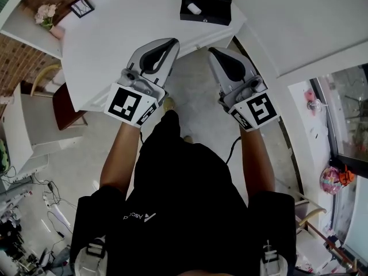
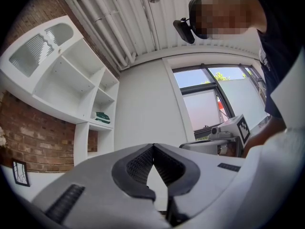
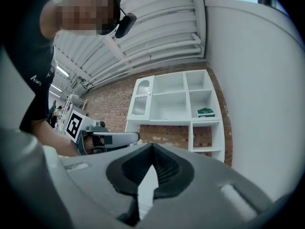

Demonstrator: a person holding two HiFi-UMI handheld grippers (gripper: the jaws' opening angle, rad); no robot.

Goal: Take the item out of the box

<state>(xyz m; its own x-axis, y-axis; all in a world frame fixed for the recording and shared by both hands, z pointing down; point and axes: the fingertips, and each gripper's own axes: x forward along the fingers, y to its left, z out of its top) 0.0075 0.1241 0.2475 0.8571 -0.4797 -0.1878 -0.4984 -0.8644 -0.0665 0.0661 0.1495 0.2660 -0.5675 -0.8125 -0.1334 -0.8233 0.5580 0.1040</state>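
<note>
A black open box (image 1: 206,3) stands at the far side of the white table (image 1: 115,39), and a small white item (image 1: 194,8) lies inside it. My left gripper (image 1: 172,41) is raised over the table's near edge, short of the box, with its jaws shut on nothing. My right gripper (image 1: 211,49) is held beside it at the table's edge, also shut and empty. In the left gripper view the left gripper (image 2: 153,145) points up at a wall, tips touching. In the right gripper view the right gripper (image 3: 152,144) likewise has its tips touching. Neither gripper view shows the box.
A small picture frame (image 1: 81,6) and pink flowers (image 1: 46,14) sit at the table's left corner. A chair (image 1: 57,99) stands left of the table. A white shelf unit (image 3: 176,109) hangs on a brick wall. A window (image 2: 214,99) is at the right.
</note>
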